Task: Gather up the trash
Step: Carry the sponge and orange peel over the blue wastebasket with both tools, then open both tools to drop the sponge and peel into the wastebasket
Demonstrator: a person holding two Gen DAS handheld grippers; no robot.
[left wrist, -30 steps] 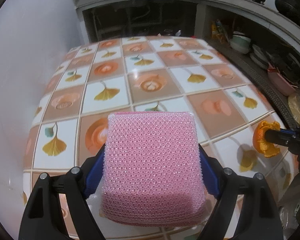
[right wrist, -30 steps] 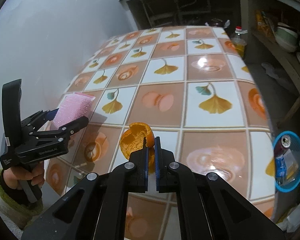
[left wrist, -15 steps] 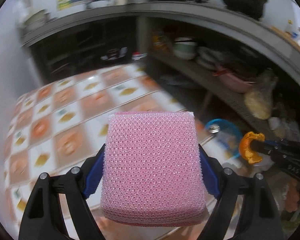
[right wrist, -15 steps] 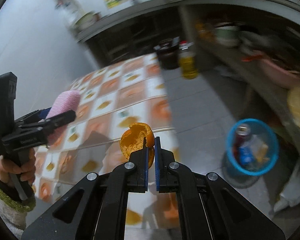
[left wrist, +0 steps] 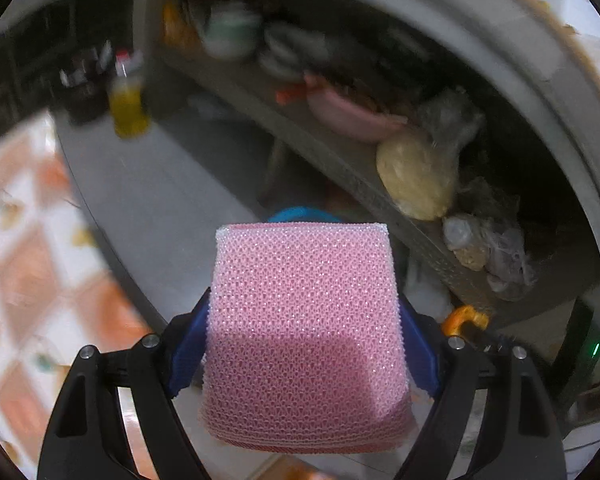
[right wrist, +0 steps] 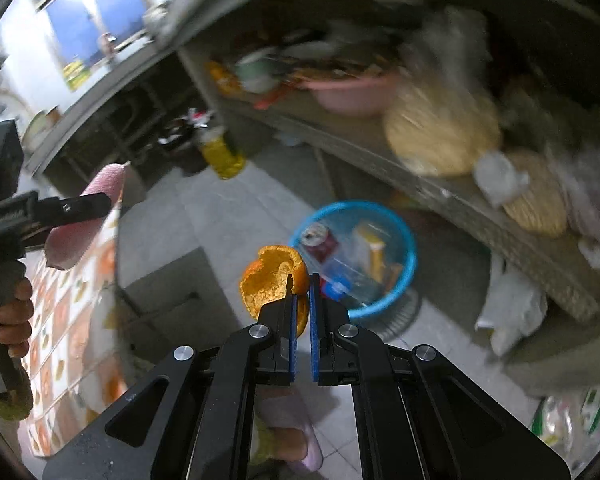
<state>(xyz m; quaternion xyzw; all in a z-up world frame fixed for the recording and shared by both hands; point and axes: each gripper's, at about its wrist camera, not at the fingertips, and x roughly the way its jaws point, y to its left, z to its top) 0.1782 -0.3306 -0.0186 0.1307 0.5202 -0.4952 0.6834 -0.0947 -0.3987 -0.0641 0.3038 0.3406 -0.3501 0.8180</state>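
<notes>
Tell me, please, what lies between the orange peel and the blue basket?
Nothing: in the right wrist view, only bare grey floor separates the orange peel from the blue basket.

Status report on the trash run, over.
Right gripper shut on orange peel. Left gripper clamping pink sponge. Blue bin on floor ahead, nothing blocking it.

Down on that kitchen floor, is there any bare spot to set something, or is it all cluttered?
Bare grey floor lies between the tablecloth's edge, the yellow oil bottle and the blue trash basket. The basket already holds a can and cartons. The low shelf behind it is crowded with bags and a pink basin.
</notes>
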